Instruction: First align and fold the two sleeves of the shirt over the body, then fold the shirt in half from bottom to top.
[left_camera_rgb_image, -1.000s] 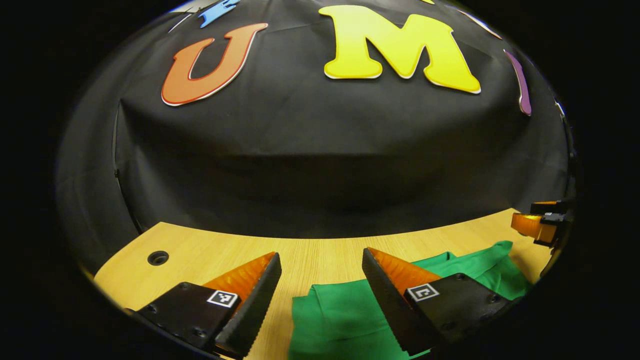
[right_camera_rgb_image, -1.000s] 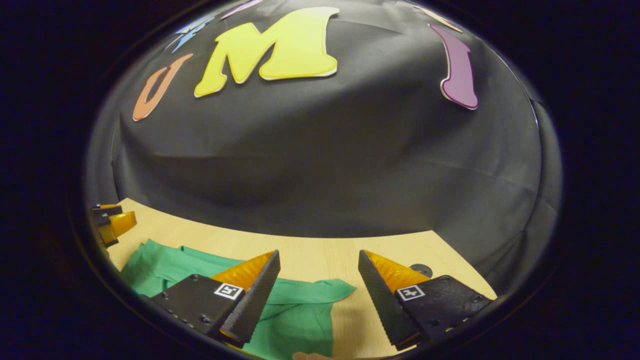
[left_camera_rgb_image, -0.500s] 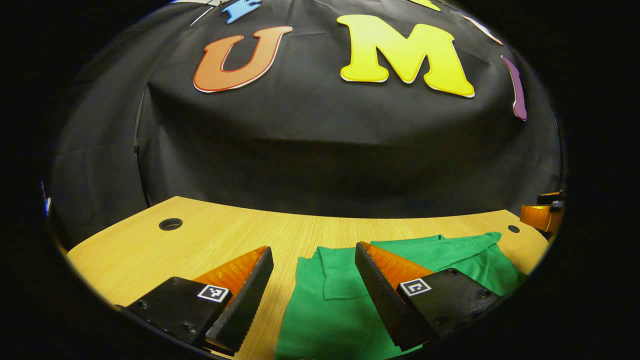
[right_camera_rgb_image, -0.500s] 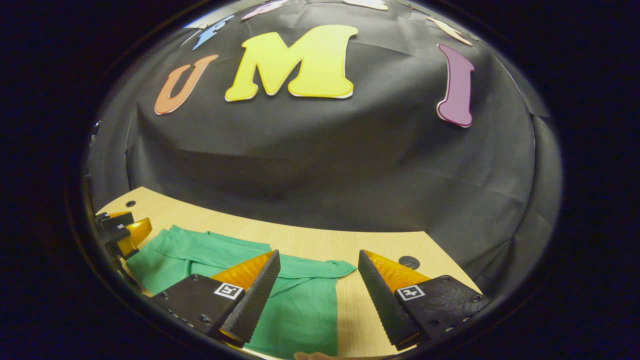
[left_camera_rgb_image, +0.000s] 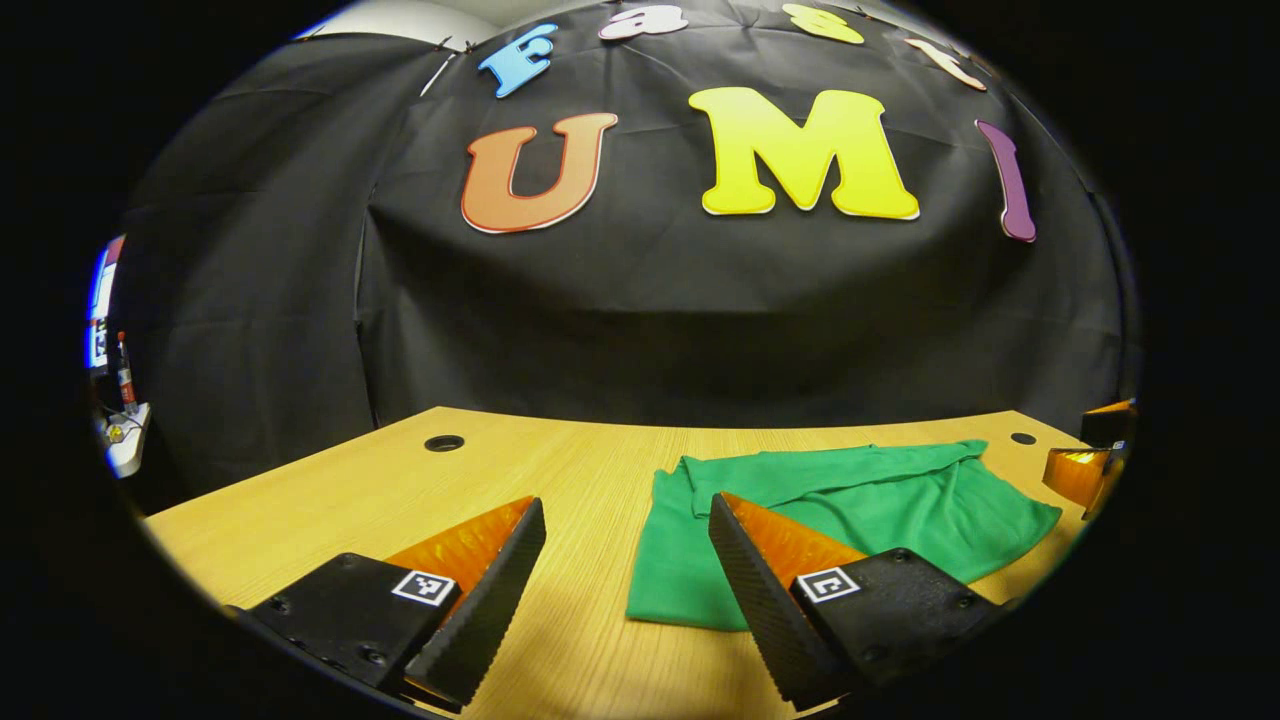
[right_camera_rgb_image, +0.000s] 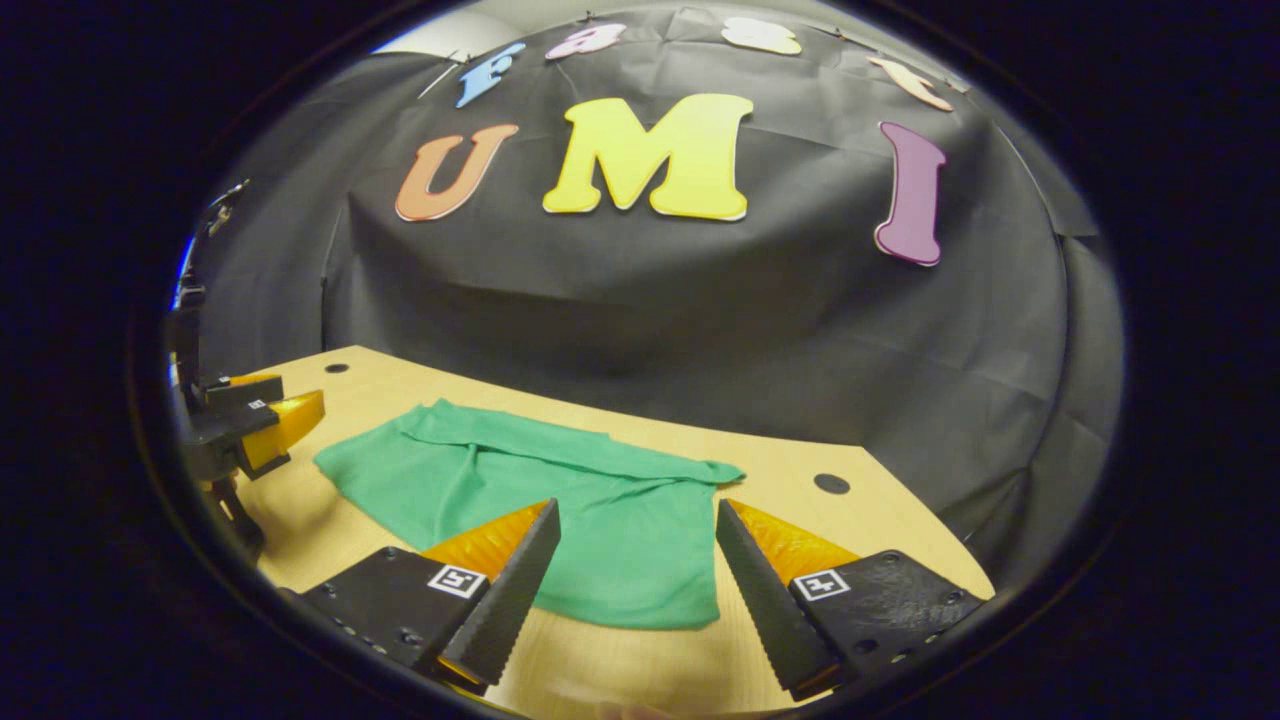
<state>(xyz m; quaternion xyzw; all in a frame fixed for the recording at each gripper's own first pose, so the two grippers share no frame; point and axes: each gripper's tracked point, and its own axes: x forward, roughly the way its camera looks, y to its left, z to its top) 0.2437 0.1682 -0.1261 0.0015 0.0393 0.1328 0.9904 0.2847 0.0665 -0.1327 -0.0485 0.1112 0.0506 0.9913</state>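
Note:
A green shirt (left_camera_rgb_image: 860, 510) lies folded into a compact rectangle on the wooden table (left_camera_rgb_image: 420, 500); in the right gripper view the same shirt (right_camera_rgb_image: 560, 500) spreads across the table's middle. My left gripper (left_camera_rgb_image: 628, 580) stands open above the table, just short of the shirt's near left corner, holding nothing. My right gripper (right_camera_rgb_image: 635, 585) is also open and empty, raised over the shirt's near edge. The right gripper (left_camera_rgb_image: 1085, 465) shows at the far right of the left gripper view, and the left gripper (right_camera_rgb_image: 250, 425) at the far left of the right gripper view.
The table (right_camera_rgb_image: 800, 520) has round cable holes: one at the back left (left_camera_rgb_image: 444, 442), one at the back right (left_camera_rgb_image: 1022, 438), another (right_camera_rgb_image: 830, 483) in the right gripper view. The black cloth wall rises right behind the table. Some gear (left_camera_rgb_image: 120, 420) sits outside the booth at left.
Both grippers have pulled back and risen away from the shirt, staying open. More of the folded shirt and table now shows in front of them.

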